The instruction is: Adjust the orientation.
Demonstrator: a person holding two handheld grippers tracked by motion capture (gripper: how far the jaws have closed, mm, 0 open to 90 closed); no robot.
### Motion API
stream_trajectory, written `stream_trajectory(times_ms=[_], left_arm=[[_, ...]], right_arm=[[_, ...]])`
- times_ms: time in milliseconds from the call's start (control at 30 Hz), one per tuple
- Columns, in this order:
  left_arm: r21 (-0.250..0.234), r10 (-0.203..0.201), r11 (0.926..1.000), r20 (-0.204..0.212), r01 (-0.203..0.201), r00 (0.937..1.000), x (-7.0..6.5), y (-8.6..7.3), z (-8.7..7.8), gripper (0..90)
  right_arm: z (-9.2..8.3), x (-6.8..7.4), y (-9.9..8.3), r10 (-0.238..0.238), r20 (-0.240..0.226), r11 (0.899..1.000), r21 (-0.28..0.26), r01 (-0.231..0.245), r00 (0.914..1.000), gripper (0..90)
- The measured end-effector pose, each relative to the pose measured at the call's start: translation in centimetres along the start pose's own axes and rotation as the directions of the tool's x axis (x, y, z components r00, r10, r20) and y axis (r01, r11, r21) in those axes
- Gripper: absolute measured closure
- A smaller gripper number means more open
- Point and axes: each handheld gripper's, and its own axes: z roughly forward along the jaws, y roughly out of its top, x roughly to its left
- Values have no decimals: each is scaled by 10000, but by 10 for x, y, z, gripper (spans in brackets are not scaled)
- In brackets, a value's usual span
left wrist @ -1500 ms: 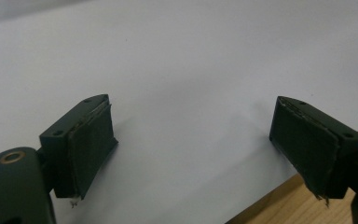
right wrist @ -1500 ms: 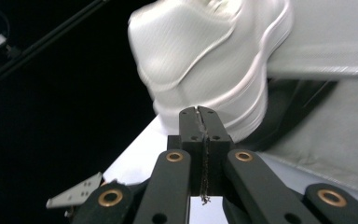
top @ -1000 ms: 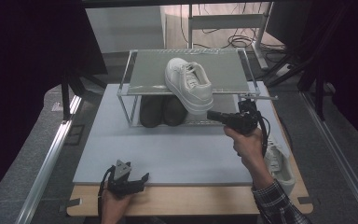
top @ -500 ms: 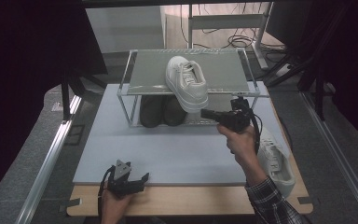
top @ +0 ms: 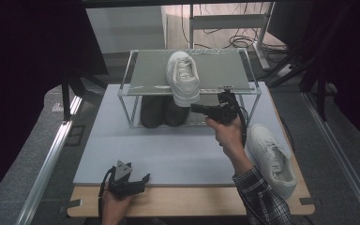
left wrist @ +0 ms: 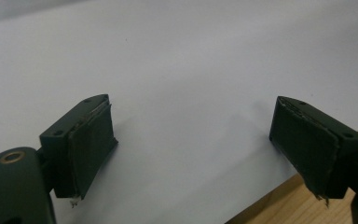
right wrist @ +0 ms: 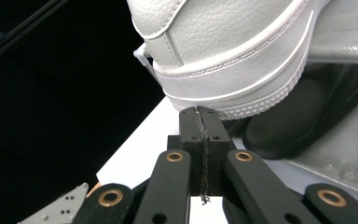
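A white sneaker [top: 183,75] lies on the top shelf of a wire-legged rack [top: 225,70], its heel jutting over the front edge. My right gripper [top: 194,108] is shut with nothing between its jaws. It points left, just below that heel. In the right gripper view the closed tips [right wrist: 199,111] sit right at the heel's sole edge [right wrist: 233,100]; I cannot tell whether they touch. My left gripper [top: 127,180] rests low at the table's near edge. Its jaws [left wrist: 191,140] stand wide open over the pale mat [left wrist: 177,70].
A pair of black shoes [top: 161,112] stands on the lower level under the shelf. A second white sneaker [top: 272,157] lies on the table to the right of my right forearm. The grey mat [top: 168,150] covers a wooden board [top: 187,201].
My right gripper has moved left, from in front of the rack's right part to just under the sneaker's heel. The left gripper has stayed put.
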Motion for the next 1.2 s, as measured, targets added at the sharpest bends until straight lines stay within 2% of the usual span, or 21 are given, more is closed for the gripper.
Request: stream_trajectory(times_ms=[500,1200], left_arm=[[6,6,10000,-1,-6,10000,0,0,0,134],[47,55,10000,-5,-55,10000,0,0,0,133]], right_arm=[[30,-6,16,256,372,9997,14,-257,9990,892],[58,-7,25,482,406,9988,-98,-479,9980,891]])
